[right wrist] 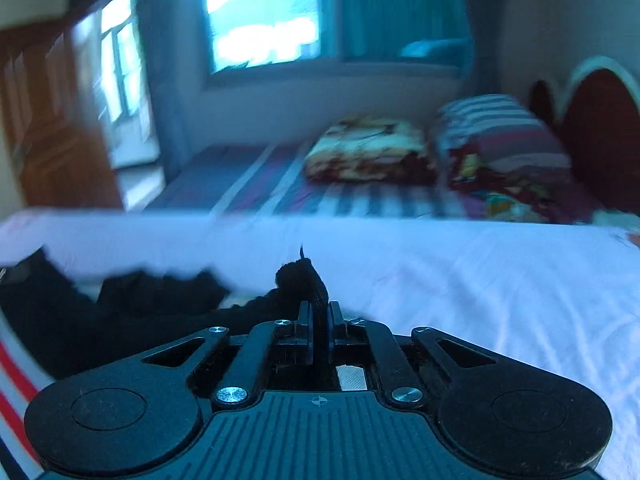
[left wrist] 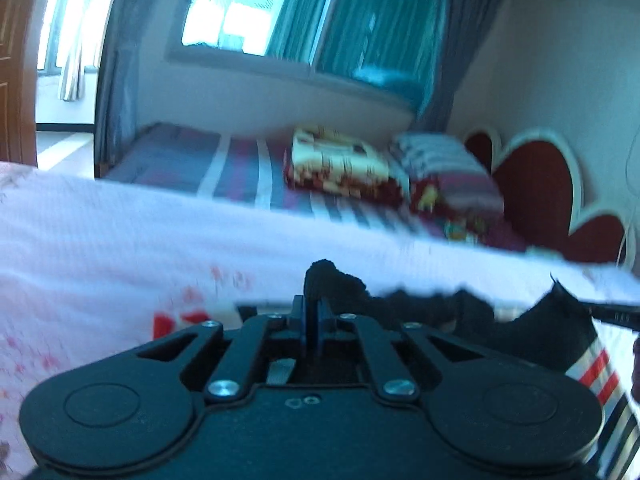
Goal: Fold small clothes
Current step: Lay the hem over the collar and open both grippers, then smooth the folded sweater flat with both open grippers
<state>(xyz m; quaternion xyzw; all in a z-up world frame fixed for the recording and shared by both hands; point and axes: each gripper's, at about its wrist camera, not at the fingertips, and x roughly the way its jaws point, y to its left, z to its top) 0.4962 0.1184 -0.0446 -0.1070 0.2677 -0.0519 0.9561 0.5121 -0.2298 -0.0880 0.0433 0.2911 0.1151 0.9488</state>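
A small black knit garment (left wrist: 532, 332) with a white, red and black striped band (left wrist: 600, 376) hangs stretched between my two grippers above a pale pink sheet (left wrist: 100, 248). My left gripper (left wrist: 314, 312) is shut on one black corner of it, which bunches up above the jaws. My right gripper (right wrist: 318, 320) is shut on the other black corner (right wrist: 302, 280); the rest of the garment (right wrist: 120, 312) trails to the left, with its striped band (right wrist: 16, 376) at the left edge. Both views are blurred.
The pale sheet (right wrist: 480, 300) covers the near surface. Beyond it is a bed with a striped cover (left wrist: 240, 168), a folded patterned blanket (left wrist: 340, 164), a striped pillow (left wrist: 444, 168) and a red heart-shaped headboard (left wrist: 536, 192). A window with teal curtains (left wrist: 372, 28) is behind.
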